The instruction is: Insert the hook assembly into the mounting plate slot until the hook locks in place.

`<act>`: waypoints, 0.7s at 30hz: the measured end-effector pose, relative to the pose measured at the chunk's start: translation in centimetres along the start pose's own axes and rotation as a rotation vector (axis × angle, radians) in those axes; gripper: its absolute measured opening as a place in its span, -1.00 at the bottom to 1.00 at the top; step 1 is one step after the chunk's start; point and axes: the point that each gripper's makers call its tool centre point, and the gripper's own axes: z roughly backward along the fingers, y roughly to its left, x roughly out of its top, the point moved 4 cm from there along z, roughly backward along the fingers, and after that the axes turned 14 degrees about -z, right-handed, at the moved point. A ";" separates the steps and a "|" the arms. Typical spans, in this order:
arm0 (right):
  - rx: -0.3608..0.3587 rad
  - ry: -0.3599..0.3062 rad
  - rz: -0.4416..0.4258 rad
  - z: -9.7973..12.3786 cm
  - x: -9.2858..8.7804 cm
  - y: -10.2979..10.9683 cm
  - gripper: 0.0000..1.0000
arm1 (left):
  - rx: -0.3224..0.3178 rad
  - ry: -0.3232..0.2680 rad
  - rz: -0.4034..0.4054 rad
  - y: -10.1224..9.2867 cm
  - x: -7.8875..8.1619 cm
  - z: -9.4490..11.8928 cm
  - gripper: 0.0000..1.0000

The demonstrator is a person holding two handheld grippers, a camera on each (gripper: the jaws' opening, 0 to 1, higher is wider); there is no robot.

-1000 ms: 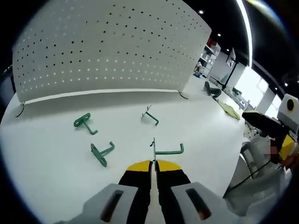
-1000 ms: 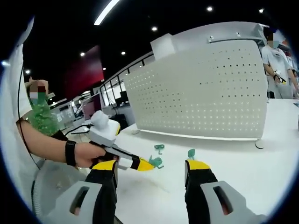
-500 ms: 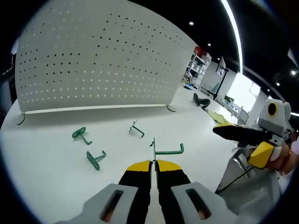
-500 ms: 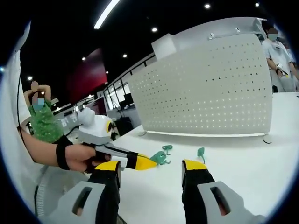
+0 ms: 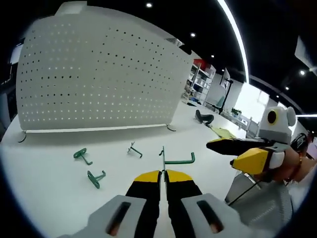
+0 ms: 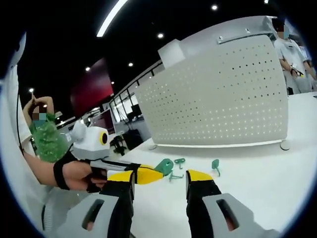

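Green hook (image 5: 174, 160) is sitting pinched in the left gripper (image 5: 163, 174), whose jaws are pressing together on it above the white tabletop (image 5: 49, 188). Right gripper (image 6: 161, 177) is holding its jaws spread apart. Three more hooks (image 5: 95, 178) are lying farther off, before the standing white pegboard (image 5: 99, 79).

The left gripper (image 5: 163, 174) has lifted its green hook (image 5: 174, 159) — right gripper (image 5: 233, 152) closer.

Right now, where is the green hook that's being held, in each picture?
Left gripper view: the held green hook pokes up from the shut left hand-held gripper, low centre.
Right gripper view: it sits at that gripper's tip, centre-left.
Shared landmark: the white pegboard behind.
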 end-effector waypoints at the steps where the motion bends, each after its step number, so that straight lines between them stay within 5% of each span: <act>1: 0.003 -0.002 0.000 0.0 0.0 0.1 -0.25 | -0.002 -0.003 0.000 -0.1 0.1 0.1 -0.93; 21: 0.028 -0.006 -0.055 -0.6 0.3 0.8 -0.62 | -0.027 -0.138 -0.078 -2.0 2.3 1.3 -0.93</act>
